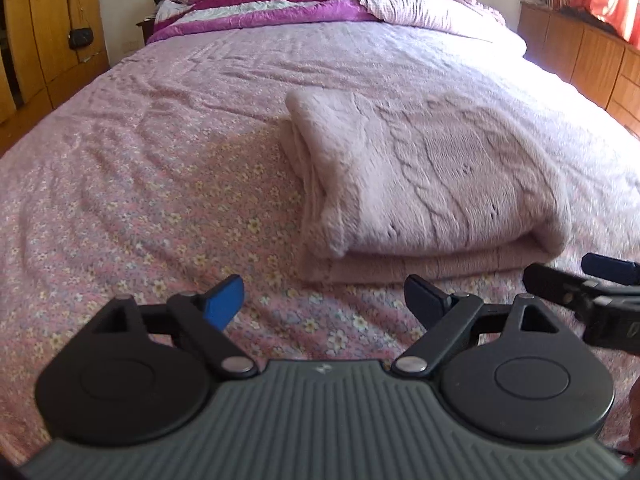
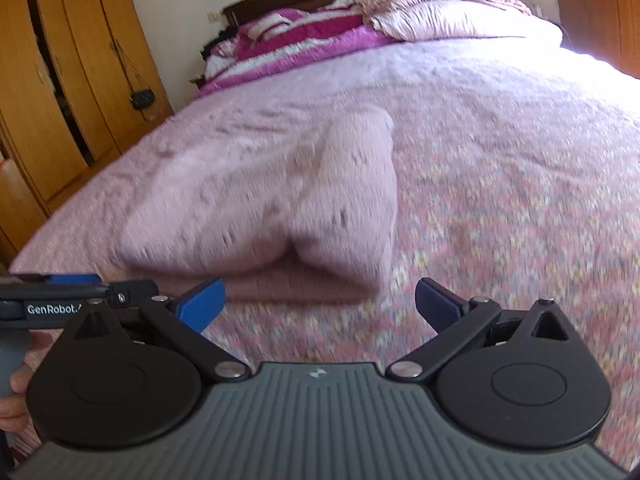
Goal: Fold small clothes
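Your left gripper sits low in the frame, jaws spread, nothing between them, floral sheet beneath. Folded pink sweater lies just beyond, centre right, flat on the bed. Your right gripper is likewise spread and empty; the sweater shows blurred, centre left. Striped quilt bunched at the top. Wardrobe upper left.
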Available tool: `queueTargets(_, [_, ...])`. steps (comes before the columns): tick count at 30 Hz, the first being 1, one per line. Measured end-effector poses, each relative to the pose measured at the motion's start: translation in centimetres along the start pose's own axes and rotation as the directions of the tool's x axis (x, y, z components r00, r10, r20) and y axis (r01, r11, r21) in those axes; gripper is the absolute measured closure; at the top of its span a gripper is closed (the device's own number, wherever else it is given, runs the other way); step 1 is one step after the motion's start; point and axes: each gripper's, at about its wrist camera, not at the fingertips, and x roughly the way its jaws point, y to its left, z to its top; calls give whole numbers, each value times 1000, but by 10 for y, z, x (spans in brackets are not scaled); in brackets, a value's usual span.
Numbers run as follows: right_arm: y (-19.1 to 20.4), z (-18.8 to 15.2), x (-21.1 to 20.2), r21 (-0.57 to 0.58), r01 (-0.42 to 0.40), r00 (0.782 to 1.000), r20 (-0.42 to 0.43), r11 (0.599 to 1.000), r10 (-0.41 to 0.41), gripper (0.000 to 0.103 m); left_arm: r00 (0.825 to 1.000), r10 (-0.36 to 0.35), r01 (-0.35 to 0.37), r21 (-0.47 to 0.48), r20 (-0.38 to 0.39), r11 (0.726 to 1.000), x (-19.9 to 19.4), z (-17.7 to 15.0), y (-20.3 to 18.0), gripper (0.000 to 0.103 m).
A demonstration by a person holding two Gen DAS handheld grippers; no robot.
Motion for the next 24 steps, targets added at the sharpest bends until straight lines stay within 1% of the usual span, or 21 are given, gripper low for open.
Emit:
queueTargets(4, [0, -13, 10, 5, 32, 998, -48, 999, -31, 0, 1000, -14, 13, -14, -28, 1000, 9, -8, -6, 15])
queueTargets(9, [-4, -21, 16, 15, 55, 997, -54, 998, -54, 0, 997, 26, -27, -15, -68, 1000, 23, -16, -10, 15])
queueTargets(17, [-1, -25, 22, -3, 81, 995, -54, 997, -81, 0, 996, 49, -51, -23, -70, 998, 27, -16, -12, 13])
queueTargets(24, [0, -25, 25, -18, 97, 994, -56, 995, -98, 0, 996, 50, -52, -19, -71, 998, 29, -17, -11, 12])
